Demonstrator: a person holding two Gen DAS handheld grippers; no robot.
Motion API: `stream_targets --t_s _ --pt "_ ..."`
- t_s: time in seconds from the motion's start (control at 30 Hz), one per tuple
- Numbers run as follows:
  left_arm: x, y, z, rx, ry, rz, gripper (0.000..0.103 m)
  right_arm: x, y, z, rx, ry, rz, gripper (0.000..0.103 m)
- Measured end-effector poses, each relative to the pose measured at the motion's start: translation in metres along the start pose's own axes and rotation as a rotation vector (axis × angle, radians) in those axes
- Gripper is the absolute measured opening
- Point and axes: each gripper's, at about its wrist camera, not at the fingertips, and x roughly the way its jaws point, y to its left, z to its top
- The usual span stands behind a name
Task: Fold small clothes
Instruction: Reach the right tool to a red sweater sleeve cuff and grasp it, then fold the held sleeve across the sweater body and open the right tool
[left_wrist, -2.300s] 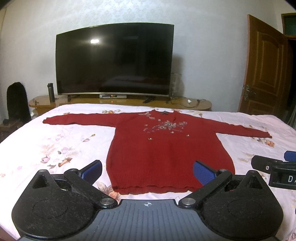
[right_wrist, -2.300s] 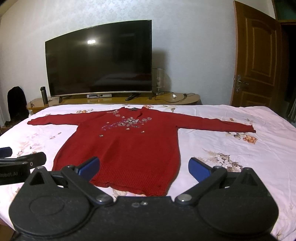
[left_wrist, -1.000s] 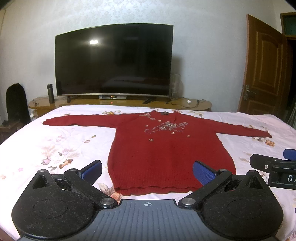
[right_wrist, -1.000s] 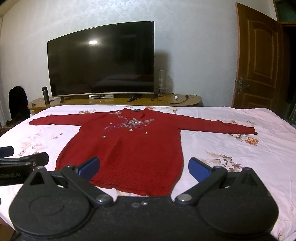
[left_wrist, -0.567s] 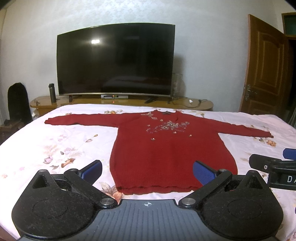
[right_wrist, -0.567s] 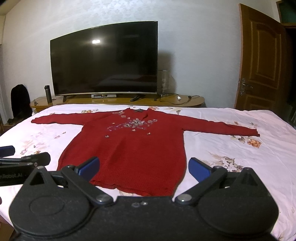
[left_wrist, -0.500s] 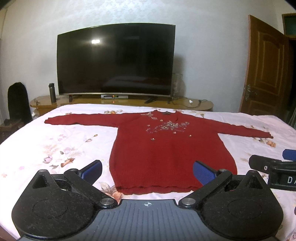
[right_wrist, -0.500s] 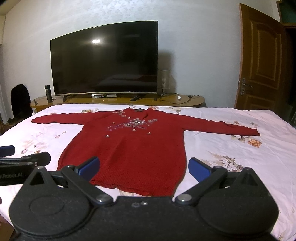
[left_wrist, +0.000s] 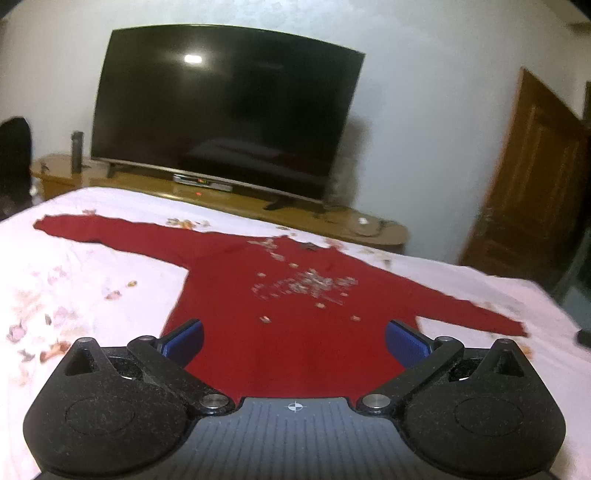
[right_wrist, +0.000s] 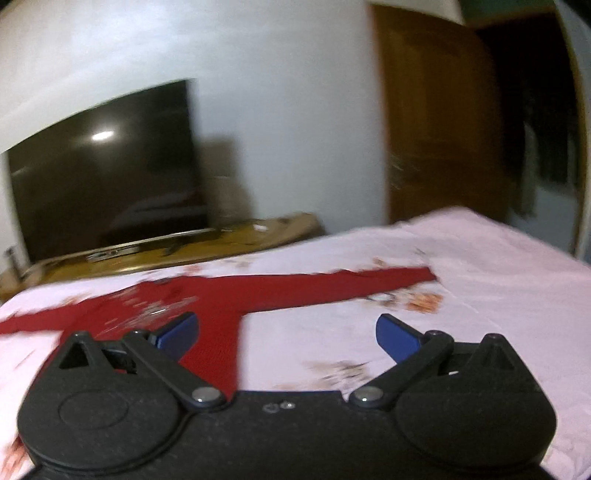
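Red sweater (left_wrist: 288, 325) lies flat on the floral bedsheet (left_wrist: 92, 295), sleeves spread toward 9 and 3 o'clock, collar at 12 toward the TV (left_wrist: 225, 118). Left gripper (left_wrist: 294, 341) hangs over the sweater body, fingers spread wide, nothing held. Right gripper (right_wrist: 286, 334) is also wide open and empty, over the sweater's right side, sleeve (right_wrist: 332, 288) at 12–1 o'clock. Right view blurred.

right wrist view smeared by motion blur throughout. red knitted sweater with beaded front (right_wrist: 221, 306): hem hidden behind black gripper body, left sleeve cut off at frame edge, beading unreadable. left wrist view: sweater hem hidden likewise; small dark object at right edge (left_wrist: 583, 338) cut off, unidentifiable.
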Motion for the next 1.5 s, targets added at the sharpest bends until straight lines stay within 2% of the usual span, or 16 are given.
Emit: stream_targets --t_s 0.1,0.2,0.43,0.47,0.5,0.53,0.57,0.6,0.67,0.7,0.87,0.97,1.1,1.17,1.3,1.5 --pt "0.037 -0.012 0.001 0.039 -0.004 0.049 0.103 0.057 -0.049 0.015 0.085 0.013 -0.048 0.099" --pt "0.084 -0.024 0.001 -0.024 0.051 0.027 0.103 0.123 -0.096 0.027 0.153 0.042 -0.077 0.097" --pt "0.171 -0.072 -0.013 -0.027 0.185 0.032 0.103 0.263 -0.188 0.031 0.285 0.07 -0.132 0.091" --pt "0.182 -0.079 -0.015 -0.014 0.203 0.044 0.103 0.282 -0.198 0.028 0.29 0.083 -0.145 0.084" --pt "0.189 -0.082 -0.017 -0.006 0.215 0.051 0.103 0.297 -0.204 0.025 0.302 0.101 -0.152 0.059" --pt "0.195 -0.086 -0.019 -0.002 0.226 0.057 0.103 0.314 -0.215 0.02 0.335 0.13 -0.139 0.028" --pt "0.202 -0.09 -0.019 0.001 0.235 0.064 0.103 0.328 -0.226 0.017 0.367 0.162 -0.138 0.025" --pt "0.207 -0.092 -0.018 0.001 0.239 0.069 0.103 0.34 -0.231 0.014 0.39 0.183 -0.154 0.036" --pt "0.216 -0.094 -0.016 -0.003 0.242 0.081 0.103 0.348 -0.243 0.008 0.449 0.186 -0.143 0.04" --pt "0.22 -0.095 -0.015 -0.008 0.244 0.088 0.103 0.348 -0.246 0.006 0.467 0.183 -0.139 0.048" --pt "0.234 -0.09 -0.01 -0.043 0.261 0.11 0.103 0.361 -0.26 0.001 0.526 0.171 -0.094 0.047" --pt "0.239 -0.087 -0.009 -0.059 0.27 0.115 0.103 0.378 -0.272 0.002 0.603 0.184 0.027 0.031" --pt "0.238 -0.076 -0.007 -0.057 0.264 0.11 0.103 0.38 -0.277 -0.001 0.653 0.173 0.057 0.014" --pt "0.238 -0.067 -0.005 -0.055 0.263 0.113 0.103 0.38 -0.272 0.0 0.604 0.186 -0.018 0.005" --pt "0.237 -0.036 -0.003 -0.086 0.254 0.127 0.103 0.385 -0.24 0.022 0.428 0.204 -0.127 0.007" --pt "0.234 0.02 -0.005 -0.14 0.256 0.077 0.103 0.358 -0.133 0.068 0.176 0.088 -0.064 0.007"
